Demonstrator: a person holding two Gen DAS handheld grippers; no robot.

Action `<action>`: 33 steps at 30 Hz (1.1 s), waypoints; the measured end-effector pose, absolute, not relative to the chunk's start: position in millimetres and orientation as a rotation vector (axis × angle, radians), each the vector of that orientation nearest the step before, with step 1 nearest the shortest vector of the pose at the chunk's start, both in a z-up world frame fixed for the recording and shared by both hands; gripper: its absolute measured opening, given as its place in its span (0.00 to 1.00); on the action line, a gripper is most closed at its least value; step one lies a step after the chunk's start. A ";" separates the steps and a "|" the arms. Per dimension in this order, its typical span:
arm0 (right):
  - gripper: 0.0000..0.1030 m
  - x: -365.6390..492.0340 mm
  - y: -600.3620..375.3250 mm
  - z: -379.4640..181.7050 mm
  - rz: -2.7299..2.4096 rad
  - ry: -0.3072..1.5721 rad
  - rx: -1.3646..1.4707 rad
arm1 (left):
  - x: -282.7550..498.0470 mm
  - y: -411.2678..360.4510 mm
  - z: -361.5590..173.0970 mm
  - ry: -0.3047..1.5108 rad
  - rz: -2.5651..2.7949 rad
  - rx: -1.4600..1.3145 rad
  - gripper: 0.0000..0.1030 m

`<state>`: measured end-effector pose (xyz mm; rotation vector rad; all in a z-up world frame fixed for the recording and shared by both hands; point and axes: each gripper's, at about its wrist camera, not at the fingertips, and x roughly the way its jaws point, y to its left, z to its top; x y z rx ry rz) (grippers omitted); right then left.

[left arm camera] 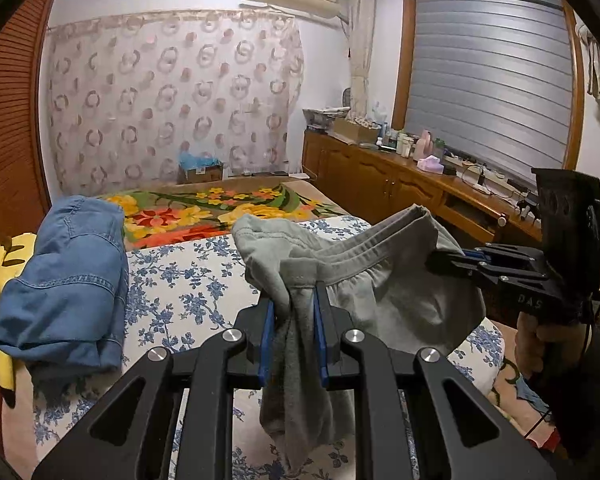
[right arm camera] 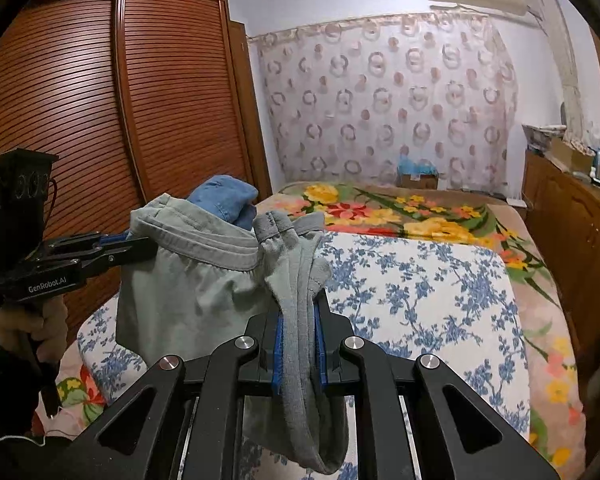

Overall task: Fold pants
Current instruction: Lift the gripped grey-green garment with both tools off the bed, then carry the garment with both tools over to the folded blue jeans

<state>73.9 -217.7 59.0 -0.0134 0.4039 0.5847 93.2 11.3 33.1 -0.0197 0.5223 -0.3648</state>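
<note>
Grey pants (left arm camera: 384,284) hang in the air above the bed, held by the waistband between both grippers. My left gripper (left arm camera: 294,300) is shut on one bunched end of the waistband; it also shows at the left of the right wrist view (right arm camera: 140,246). My right gripper (right arm camera: 300,320) is shut on the other end of the grey pants (right arm camera: 188,284); it shows at the right of the left wrist view (left arm camera: 440,258). The legs hang down below the fingers, partly hidden.
Folded blue denim pants (left arm camera: 64,280) lie on the bed's left side by a yellow plush toy (left arm camera: 4,264). The bed has a blue floral sheet (right arm camera: 420,296) and a bright flower blanket (left arm camera: 220,208). A wooden wardrobe (right arm camera: 100,100) stands left, a cluttered sideboard (left arm camera: 400,176) right.
</note>
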 end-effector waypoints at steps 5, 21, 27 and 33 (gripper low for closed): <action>0.12 93.8 -211.2 58.1 0.605 0.413 -0.020 | 106.8 15.2 29.9 0.534 -0.350 -0.024 0.18; 0.12 199.1 -164.0 66.0 0.701 0.438 -0.072 | 157.6 45.2 15.2 0.576 -0.253 -0.024 0.18; 0.12 245.0 -136.8 80.5 0.747 0.418 -0.121 | 169.2 73.7 27.1 0.546 -0.200 -0.041 0.18; 0.12 287.4 -110.2 93.1 0.797 0.365 -0.144 | 173.4 99.6 46.3 0.505 -0.128 -0.025 0.18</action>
